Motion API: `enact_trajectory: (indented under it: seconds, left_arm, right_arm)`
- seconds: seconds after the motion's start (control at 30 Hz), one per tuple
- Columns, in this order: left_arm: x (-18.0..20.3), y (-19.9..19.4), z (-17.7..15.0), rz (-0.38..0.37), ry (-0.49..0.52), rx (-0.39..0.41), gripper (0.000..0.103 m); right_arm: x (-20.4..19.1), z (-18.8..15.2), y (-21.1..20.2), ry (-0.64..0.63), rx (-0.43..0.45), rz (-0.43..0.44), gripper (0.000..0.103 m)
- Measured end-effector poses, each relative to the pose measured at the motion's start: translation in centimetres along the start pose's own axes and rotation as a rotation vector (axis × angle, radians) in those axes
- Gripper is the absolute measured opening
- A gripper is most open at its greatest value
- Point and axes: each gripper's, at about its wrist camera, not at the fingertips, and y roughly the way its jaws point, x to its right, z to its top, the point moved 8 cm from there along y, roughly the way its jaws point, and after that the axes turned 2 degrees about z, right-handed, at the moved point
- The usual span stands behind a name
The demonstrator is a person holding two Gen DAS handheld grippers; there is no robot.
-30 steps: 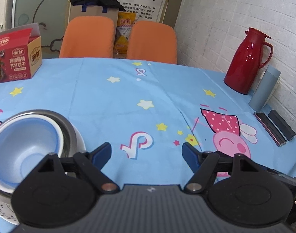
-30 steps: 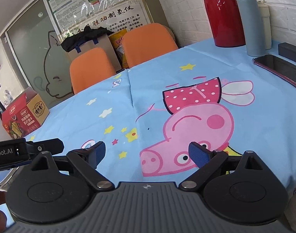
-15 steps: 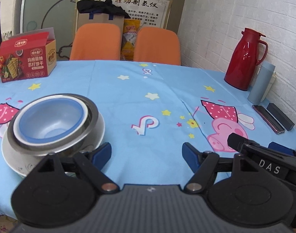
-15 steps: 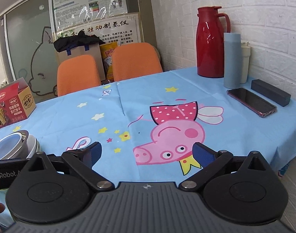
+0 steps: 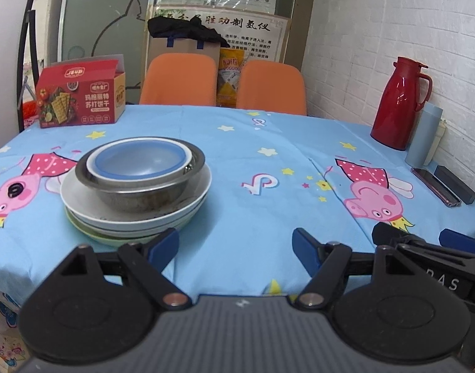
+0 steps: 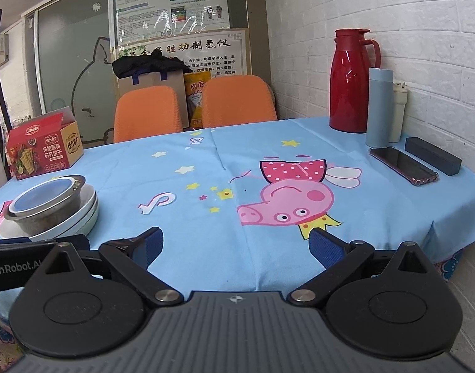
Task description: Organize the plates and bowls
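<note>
A stack stands on the left of the table: a white bowl with a blue inside (image 5: 137, 160) sits in a steel bowl (image 5: 144, 189), which sits on a white plate (image 5: 162, 217) over a green plate (image 5: 91, 233). The stack also shows in the right wrist view (image 6: 50, 211). My left gripper (image 5: 235, 248) is open and empty, just right of the stack at the table's front edge. My right gripper (image 6: 235, 242) is open and empty over the front edge, and it shows in the left wrist view (image 5: 424, 248).
A red biscuit box (image 5: 81, 96) stands at the back left. A red thermos (image 6: 351, 80), a blue tumbler (image 6: 379, 105), a phone (image 6: 403, 164) and a black case (image 6: 433, 155) are along the right wall. Two orange chairs (image 5: 181, 80) stand behind the table.
Both grippers have pulled back and up from the table, so the whole stack and the front edge have come into view. Both stay open and empty.
</note>
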Motion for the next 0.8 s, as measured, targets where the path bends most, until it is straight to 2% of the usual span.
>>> enact_trajectory:
  seconds: [0.33, 0.8]
  left_arm:
    - [0.0, -3.6, -0.3, 0.026, 0.018, 0.061, 0.074]
    - [0.6, -5.8, -1.4, 0.042, 0.037, 0.104, 0.074]
  right_arm:
    - [-0.8, -0.5, -2.7, -0.028, 0.038, -0.002, 0.103]
    - [-0.5, -1.6, -4.4, -0.037, 0.062, -0.002, 0.103]
